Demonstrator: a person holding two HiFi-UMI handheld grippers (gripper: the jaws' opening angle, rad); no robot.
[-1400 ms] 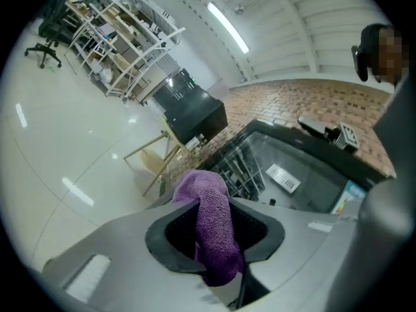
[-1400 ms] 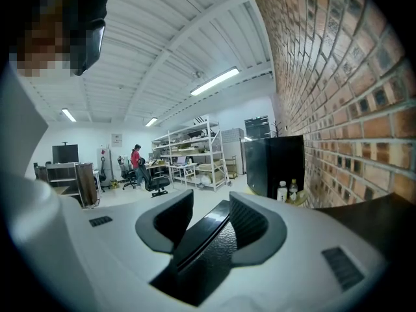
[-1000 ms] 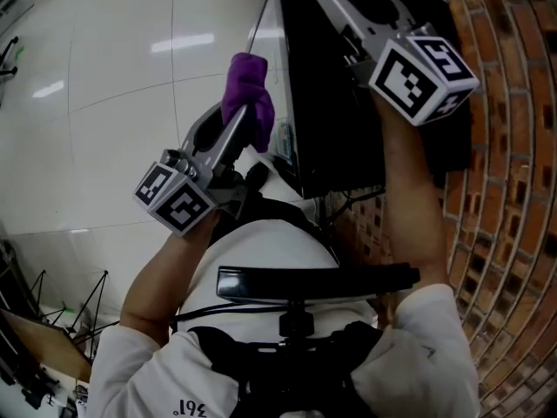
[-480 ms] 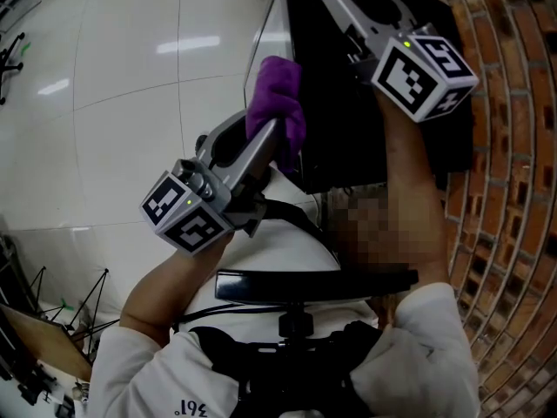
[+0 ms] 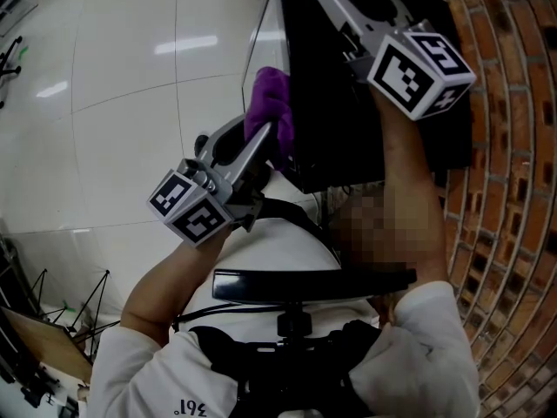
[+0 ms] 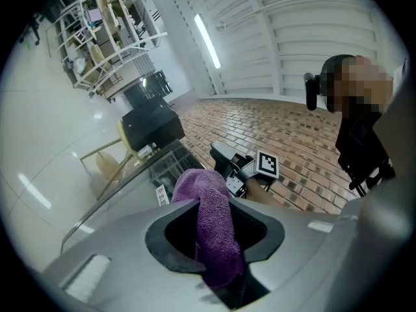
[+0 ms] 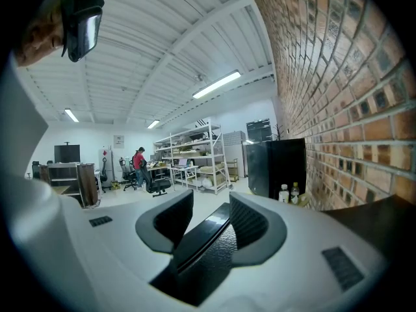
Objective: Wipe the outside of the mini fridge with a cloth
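Now the left gripper [image 5: 271, 136] presses a bunched purple terry cloth [image 5: 271, 103] to the boxy black mini fridge [image 5: 335, 129], while the right gripper [image 5: 359, 0] grips the fridge itself.

Seen in its own view, the left gripper's jaws stand partly apart and are clamped on the cloth, which bulges past their tips. At centre frame of the head view the cloth lies against the fridge's left edge. The right gripper's jaws, also part-open, close on a black textured edge of the fridge at upper right. Compared with a second ago, cloth and left gripper have shifted right, from over the white tiled floor [image 5: 130, 103] onto the fridge. The right gripper has kept its place, and neither jaw gap has changed.
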